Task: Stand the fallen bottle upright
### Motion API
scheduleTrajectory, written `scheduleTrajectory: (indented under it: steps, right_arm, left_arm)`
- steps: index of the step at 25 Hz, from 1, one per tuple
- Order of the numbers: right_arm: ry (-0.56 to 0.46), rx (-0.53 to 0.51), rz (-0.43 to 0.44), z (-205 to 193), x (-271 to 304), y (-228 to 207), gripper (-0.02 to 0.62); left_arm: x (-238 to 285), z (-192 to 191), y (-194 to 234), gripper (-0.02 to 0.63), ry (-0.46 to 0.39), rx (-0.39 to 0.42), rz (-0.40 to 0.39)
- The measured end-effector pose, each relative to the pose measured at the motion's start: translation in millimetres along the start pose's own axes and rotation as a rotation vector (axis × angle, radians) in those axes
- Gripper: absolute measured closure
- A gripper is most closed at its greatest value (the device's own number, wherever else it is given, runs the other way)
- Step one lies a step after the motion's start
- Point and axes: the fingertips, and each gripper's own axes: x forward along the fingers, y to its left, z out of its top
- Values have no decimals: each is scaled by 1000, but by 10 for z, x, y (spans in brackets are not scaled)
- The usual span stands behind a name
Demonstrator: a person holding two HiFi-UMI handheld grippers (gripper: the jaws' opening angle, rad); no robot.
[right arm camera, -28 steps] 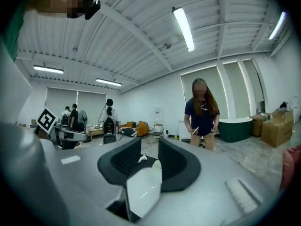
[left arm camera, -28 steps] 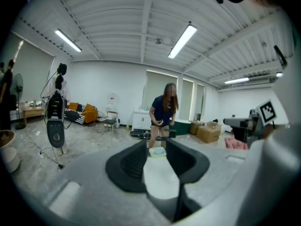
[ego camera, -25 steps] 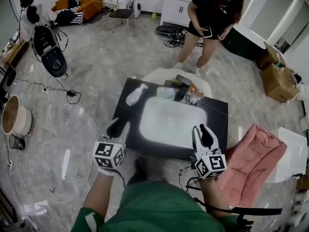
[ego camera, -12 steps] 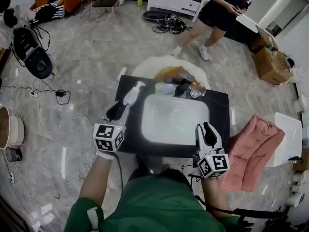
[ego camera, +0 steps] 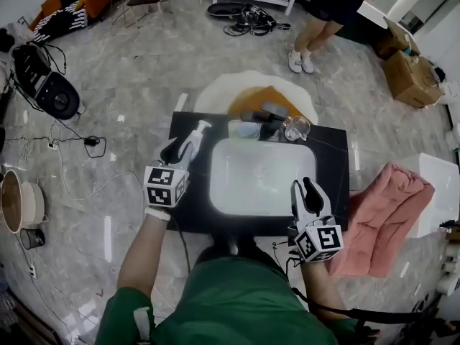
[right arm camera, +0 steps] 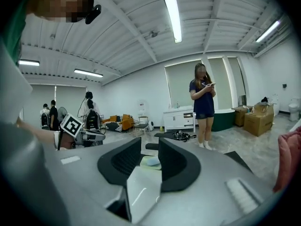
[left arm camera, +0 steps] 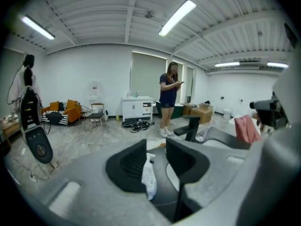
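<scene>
Lying fallen, bottle (ego camera: 195, 140) just beyond jaw tips of left hand-held gripper (ego camera: 175, 151)

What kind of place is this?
Probably a studio or lab room, not a real bathroom: the washbasin counter stands alone on an open floor, with loose cables and cardboard boxes around.

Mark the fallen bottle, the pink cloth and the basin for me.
fallen bottle (ego camera: 194, 141), head view, on its white body
pink cloth (ego camera: 384, 218), head view, middle of the cloth
basin (ego camera: 255, 182), head view, bare bottom
</scene>
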Motion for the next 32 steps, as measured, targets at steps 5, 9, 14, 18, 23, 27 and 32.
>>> scheduleTrajectory:
  steps: [5, 9, 14, 18, 23, 27, 32]
  right_arm:
    - [17, 24, 18, -74, 195, -151, 495]
    - [25, 41, 4, -110, 287, -358, 495]
    - [37, 65, -24, -201, 355, -612, 495]
    - [56, 86, -34, -311, 375, -723, 495]
    - [73, 105, -45, -431, 361, -840, 495]
    - [80, 113, -61, -491, 330, -925, 495]
    - [94, 128, -79, -562, 253, -979, 495]
  left_arm:
    - [485, -100, 60, 479, 86, 59, -5]
    - [849, -233, 153, 477, 154, 86, -8]
    - [1250, -429, 241, 472, 255, 97, -30]
    - [1519, -591, 293, 471, 332, 94, -48]
    - [1816, -841, 311, 468, 437, 102, -83]
    - [2001, -991, 331, 449, 526, 74, -114]
    - [2158, -1156, 329, 425, 645, 87, -142]
